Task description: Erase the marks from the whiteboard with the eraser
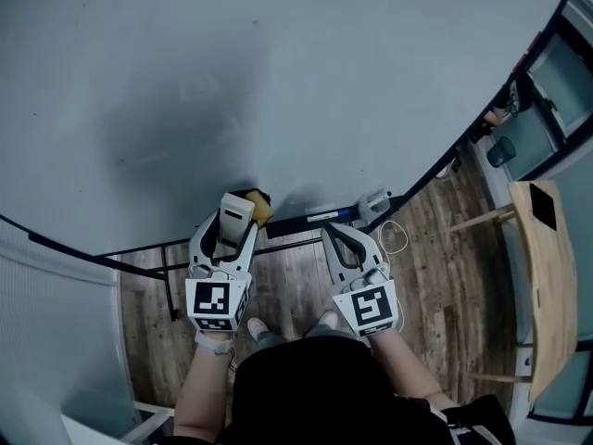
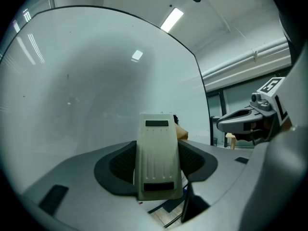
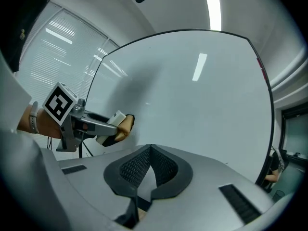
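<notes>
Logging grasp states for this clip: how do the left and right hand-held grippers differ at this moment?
The left hand-held gripper is clamped on the eraser; the right hand-held gripper holds nothing, its jaws shut tip to tip. In the head view the left one's eraser reaches the whiteboard's lower edge, while the right one stops just below it. Both point toward the whiteboard.

Cream, tan-backed eraser (image 2: 155,162); pale grey whiteboard (image 1: 278,82); brown plank floor (image 1: 296,286); grey left gripper (image 1: 236,222) and right gripper (image 3: 151,149) with black-and-white square markers (image 1: 220,304).
</notes>
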Available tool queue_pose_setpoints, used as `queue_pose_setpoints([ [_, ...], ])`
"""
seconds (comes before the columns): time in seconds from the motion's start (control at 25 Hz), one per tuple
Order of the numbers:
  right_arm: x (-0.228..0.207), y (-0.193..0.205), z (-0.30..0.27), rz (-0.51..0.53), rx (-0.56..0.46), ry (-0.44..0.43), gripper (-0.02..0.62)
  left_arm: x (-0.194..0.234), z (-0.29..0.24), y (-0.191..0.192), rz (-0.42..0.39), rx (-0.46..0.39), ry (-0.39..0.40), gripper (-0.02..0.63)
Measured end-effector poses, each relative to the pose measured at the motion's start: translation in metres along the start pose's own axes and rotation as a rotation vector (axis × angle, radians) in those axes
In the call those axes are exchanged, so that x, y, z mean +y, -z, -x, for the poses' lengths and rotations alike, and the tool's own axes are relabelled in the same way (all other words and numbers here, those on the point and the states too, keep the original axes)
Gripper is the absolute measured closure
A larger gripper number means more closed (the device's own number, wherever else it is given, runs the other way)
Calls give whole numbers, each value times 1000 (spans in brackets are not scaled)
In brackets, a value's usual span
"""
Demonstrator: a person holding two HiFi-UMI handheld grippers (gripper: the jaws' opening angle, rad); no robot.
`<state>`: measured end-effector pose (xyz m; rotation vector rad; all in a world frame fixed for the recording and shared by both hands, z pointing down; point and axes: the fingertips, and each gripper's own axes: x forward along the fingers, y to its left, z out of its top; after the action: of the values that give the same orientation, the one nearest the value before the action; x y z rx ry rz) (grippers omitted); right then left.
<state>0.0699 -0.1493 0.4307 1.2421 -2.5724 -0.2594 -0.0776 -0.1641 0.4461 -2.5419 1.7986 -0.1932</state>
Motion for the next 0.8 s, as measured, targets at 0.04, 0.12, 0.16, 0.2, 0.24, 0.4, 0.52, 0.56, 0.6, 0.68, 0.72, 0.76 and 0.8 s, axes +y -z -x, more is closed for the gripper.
queue_pose_setpoints([
  [0.04, 7, 1, -3, 9, 3, -23, 569, 5, 8, 4, 10, 3, -4, 345],
  [0.12, 22, 4, -8, 4, 12, -62, 569, 14, 23, 12, 41, 5, -15, 345],
  [0.16, 29, 6, -9, -9, 18, -78, 569, 17, 31, 16, 55, 3, -21, 345],
  [0.2, 35, 8, -11, -19, 24, -93, 569, 20, 39, 19, 62, -1, -28, 345],
  [0.24, 41, 9, -13, -21, 29, -109, 569, 22, 46, 21, 62, -4, -36, 345],
  [0.4, 58, 13, -17, -13, 44, -165, 569, 28, 71, 35, 61, 17, -98, 345],
  [0.52, 66, 16, -17, -8, 50, -190, 569, 35, 85, 44, 80, 38, -138, 345],
  [0.56, 67, 17, -17, -6, 52, -194, 569, 37, 89, 45, 83, 36, -146, 347],
  [0.6, 67, 18, -18, -6, 53, -197, 569, 38, 92, 45, 81, 31, -156, 347],
  [0.68, 68, 20, -18, -9, 55, -201, 569, 40, 98, 44, 70, 25, -177, 347],
  [0.72, 68, 21, -18, -9, 56, -202, 569, 40, 100, 43, 70, 21, -185, 347],
  [0.76, 69, 21, -19, -6, 56, -205, 569, 41, 101, 43, 75, 18, -188, 347],
  [0.8, 69, 21, -19, 4, 56, -209, 569, 41, 103, 43, 82, 17, -189, 347],
])
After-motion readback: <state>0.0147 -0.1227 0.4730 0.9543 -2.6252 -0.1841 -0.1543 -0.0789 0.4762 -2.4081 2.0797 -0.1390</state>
